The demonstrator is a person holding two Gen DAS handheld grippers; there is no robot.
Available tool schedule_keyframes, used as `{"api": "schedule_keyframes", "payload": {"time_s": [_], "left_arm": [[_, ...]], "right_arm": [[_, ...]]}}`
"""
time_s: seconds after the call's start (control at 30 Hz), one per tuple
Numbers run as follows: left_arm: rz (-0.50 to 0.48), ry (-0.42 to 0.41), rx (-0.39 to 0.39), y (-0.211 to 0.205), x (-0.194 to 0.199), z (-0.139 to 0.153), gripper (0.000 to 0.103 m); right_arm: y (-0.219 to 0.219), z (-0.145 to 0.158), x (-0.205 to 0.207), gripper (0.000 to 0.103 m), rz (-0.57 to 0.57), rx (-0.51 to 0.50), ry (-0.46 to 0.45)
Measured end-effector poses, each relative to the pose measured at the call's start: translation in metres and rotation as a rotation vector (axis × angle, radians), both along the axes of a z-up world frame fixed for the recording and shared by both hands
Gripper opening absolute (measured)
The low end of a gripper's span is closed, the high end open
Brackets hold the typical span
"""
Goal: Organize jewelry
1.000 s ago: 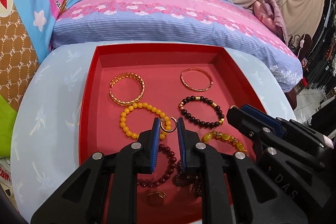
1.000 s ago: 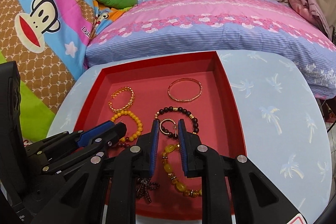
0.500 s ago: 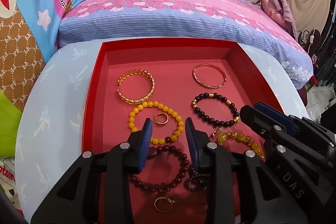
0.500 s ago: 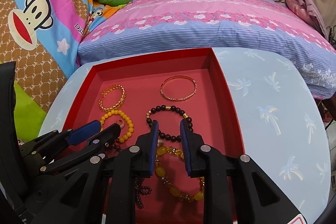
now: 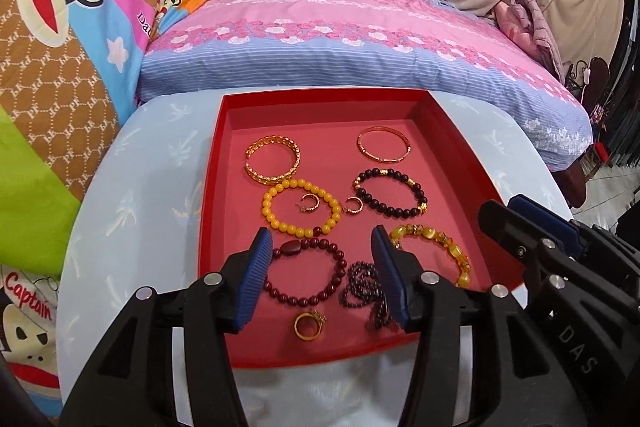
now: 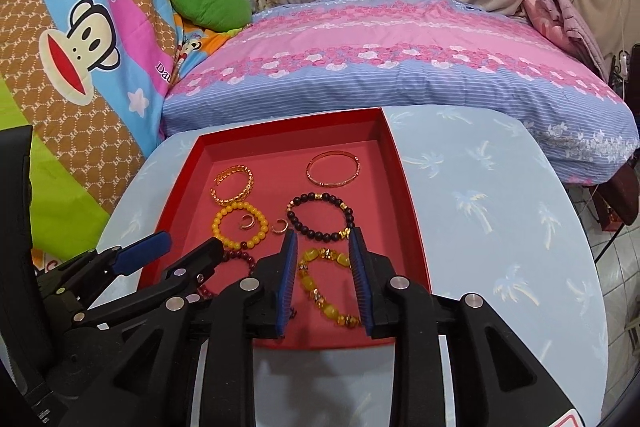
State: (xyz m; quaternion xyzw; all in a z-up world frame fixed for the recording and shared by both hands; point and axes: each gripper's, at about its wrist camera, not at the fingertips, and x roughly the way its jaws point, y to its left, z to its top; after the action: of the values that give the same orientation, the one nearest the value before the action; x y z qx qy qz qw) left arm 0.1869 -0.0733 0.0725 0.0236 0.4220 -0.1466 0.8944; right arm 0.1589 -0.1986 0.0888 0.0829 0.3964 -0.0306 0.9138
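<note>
Behind a pale blue worktop (image 5: 132, 227) a bed with a pink and blue striped cover (image 5: 340, 39) is seen, and a red tray (image 5: 452, 131) is set on the worktop with the jewelry laid flat inside it. Two gold bangles (image 5: 274, 161) are placed at the far end, a yellow bead bracelet (image 5: 276, 223) with one hoop earring (image 5: 310, 203) inside it and a second hoop earring (image 5: 354, 205) just beside it lie mid-tray, and a gold ring (image 5: 308, 325) lies nearest. The left gripper (image 5: 322, 267) and the right gripper (image 6: 322, 275) are held above the near end of the tray, their fingers having just been spreading, and nothing is pinched by either.
</note>
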Motion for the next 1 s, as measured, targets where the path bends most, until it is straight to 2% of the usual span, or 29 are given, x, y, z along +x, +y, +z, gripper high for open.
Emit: {"api": "schedule_keyframes", "payload": {"time_s": [0.2, 0.47, 0.6, 0.8, 1.0], "left_arm": [[0.004, -0.011, 0.013, 0.007, -0.021, 0.008, 0.056], [0.001, -0.014, 0.024, 0.009, -0.043, 0.010, 0.056], [0.011, -0.008, 0.020, 0.013, -0.053, 0.009, 0.061], [0.019, 0.000, 0.021, 0.017, -0.065, 0.007, 0.064], [0.024, 0.004, 0.028, 0.021, -0.076, 0.004, 0.067]], "right_arm": [[0.004, 0.008, -0.022, 0.028, -0.001, -0.005, -0.011], [0.008, 0.010, -0.048, 0.028, 0.000, 0.006, -0.009], [0.009, 0.010, -0.059, 0.029, 0.000, 0.009, -0.007], [0.010, 0.008, -0.074, 0.037, -0.009, 0.001, -0.008], [0.011, 0.005, -0.088, 0.041, -0.015, -0.001, -0.005]]}}
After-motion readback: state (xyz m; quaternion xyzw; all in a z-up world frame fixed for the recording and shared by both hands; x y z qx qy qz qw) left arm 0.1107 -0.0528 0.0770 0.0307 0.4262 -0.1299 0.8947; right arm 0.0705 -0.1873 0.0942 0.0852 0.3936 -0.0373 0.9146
